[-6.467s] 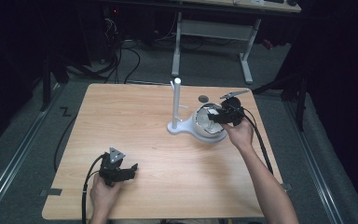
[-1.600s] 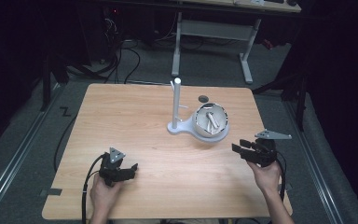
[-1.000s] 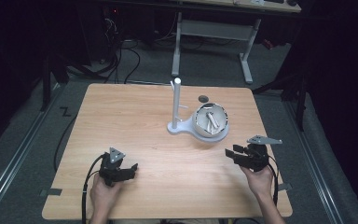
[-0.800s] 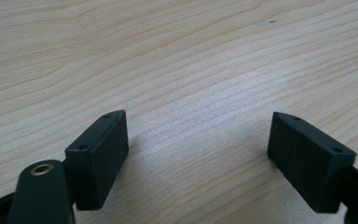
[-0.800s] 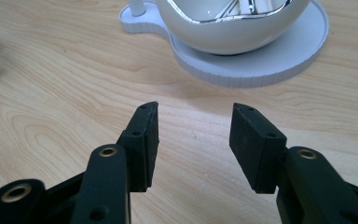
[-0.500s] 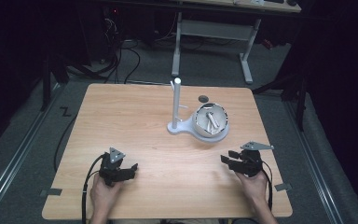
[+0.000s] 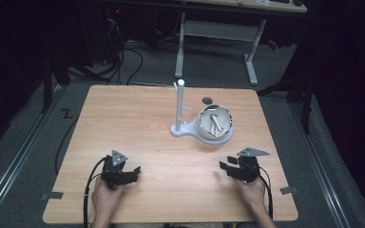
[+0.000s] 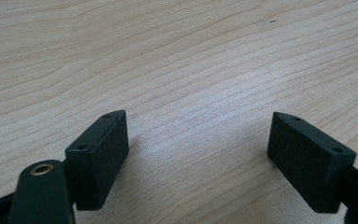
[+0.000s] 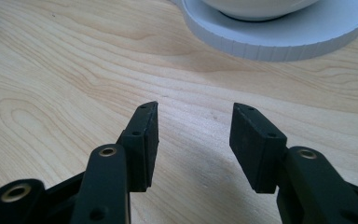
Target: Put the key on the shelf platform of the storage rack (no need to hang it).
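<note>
My left gripper [image 7: 134, 171] rests low on the wooden table [image 7: 138, 118] near its front left, held by a hand. In the left gripper view its jaws [image 8: 196, 126] stand wide open over bare wood. My right gripper [image 7: 223, 167] sits near the front right, also in a hand. In the right gripper view its jaws [image 9: 193, 116] are apart with only wood between them. A white bowl [image 7: 214, 122] holding metal pieces sits on a white round base [image 7: 221, 138]. The base's ribbed rim [image 9: 279, 44] lies just beyond my right jaws.
A white upright post [image 7: 180, 102] rises from the same white stand, left of the bowl. A small dark disc [image 7: 207, 100] lies behind the bowl. Cables trail from both grippers off the table's front edge. Dark floor, desk legs and cables surround the table.
My right gripper has left the bowl, come back toward the table's front right and sunk lower. The left gripper has stayed put.
</note>
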`<state>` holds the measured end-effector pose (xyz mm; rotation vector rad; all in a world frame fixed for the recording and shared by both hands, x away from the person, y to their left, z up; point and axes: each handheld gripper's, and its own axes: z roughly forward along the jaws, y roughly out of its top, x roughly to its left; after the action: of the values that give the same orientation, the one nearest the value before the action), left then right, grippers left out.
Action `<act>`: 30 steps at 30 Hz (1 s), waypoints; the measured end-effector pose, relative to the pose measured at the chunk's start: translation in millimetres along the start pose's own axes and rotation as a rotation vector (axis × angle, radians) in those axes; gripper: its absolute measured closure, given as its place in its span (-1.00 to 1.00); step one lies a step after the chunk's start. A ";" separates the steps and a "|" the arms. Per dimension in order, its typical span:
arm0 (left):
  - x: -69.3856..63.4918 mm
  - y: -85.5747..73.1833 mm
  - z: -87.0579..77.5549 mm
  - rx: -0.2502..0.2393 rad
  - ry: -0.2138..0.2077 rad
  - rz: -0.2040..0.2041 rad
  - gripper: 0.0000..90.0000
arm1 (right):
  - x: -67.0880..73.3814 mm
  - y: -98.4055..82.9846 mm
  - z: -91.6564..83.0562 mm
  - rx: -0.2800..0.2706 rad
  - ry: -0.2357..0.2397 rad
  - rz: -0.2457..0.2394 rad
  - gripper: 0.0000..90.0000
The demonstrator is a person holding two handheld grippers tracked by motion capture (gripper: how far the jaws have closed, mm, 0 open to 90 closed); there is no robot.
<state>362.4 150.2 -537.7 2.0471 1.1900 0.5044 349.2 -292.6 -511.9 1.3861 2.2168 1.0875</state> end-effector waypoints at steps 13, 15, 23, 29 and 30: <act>0.0 0.0 -0.1 0.001 -0.001 0.000 -0.54 | 6.1 -3.3 13.0 0.014 -0.006 -0.018 0.16; 0.0 0.0 -0.1 0.001 -0.001 0.000 -0.54 | 7.0 -4.0 15.0 0.017 -0.010 -0.026 0.15; 0.1 0.1 -0.1 0.001 -0.001 0.001 -0.54 | 8.9 -4.8 21.6 0.026 -0.036 -0.057 0.12; 0.0 0.0 0.0 0.000 0.000 -0.001 -0.54 | 10.9 -5.1 24.5 0.013 -0.058 -0.081 0.08; 0.0 0.0 0.0 0.000 -0.001 0.000 -0.54 | 12.3 -5.5 25.0 0.013 -0.063 -0.085 0.06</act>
<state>362.4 150.2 -537.6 2.0474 1.1900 0.5034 354.9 -272.3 -531.0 1.2997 2.2195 0.9886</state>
